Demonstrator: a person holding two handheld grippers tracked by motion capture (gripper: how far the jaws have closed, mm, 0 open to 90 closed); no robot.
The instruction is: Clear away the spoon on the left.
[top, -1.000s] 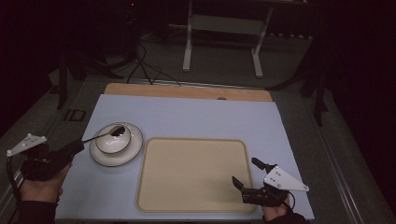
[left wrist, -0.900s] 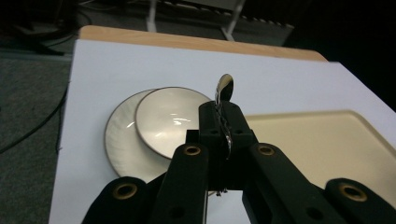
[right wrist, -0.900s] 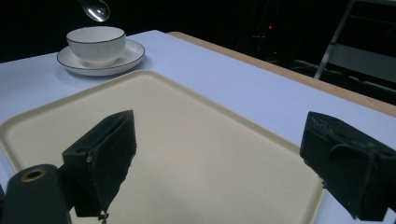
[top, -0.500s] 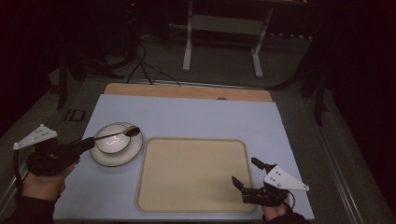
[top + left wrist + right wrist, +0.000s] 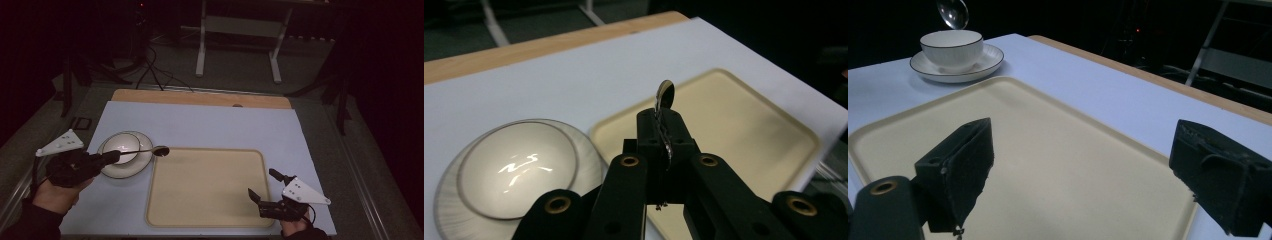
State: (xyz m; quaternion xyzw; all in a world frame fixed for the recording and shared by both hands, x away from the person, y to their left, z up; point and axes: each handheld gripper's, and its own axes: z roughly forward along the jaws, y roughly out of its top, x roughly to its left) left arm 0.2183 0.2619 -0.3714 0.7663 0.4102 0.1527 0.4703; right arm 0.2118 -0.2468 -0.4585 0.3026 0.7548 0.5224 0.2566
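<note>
Left tongs (image 5: 111, 157) at left side of bench (image 5: 210, 122), clamped tight on handle of a metal spoon (image 5: 150, 150). Spoon held level, handle crossing over the cup (image 5: 121, 147), bowl end past the saucer (image 5: 111, 170) rim, just at the near-left corner of the tray (image 5: 207, 187). Spoon clear of cup, not touching. From left gripper view: spoon (image 5: 664, 107) edge-on between closed jaws of left tongs (image 5: 663, 145), bowl end sticking up above jaw tips, cup (image 5: 516, 167) and saucer (image 5: 446, 187) lower left, tray (image 5: 749, 125) to the right. Person's left hand (image 5: 57, 192) under the gripper body, grey three-cornered plate on top.

Cup white with dark rim line, sitting centred on matching saucer, both on pale blue bench surface just left of tray. Wooden edge strip along far side of bench.

Right tongs (image 5: 260, 191) at near-right corner of tray, jaws spread wide, holding nothing. From right gripper view: right tongs (image 5: 1083, 165) with both black jaws well apart over the bare beige tray (image 5: 1058, 150), cup (image 5: 952, 47) and saucer (image 5: 975, 67) beyond far corner, spoon (image 5: 953, 12) bowl hanging in air above the cup.

Tray empty, cream, rounded corners, raised lip.
</note>
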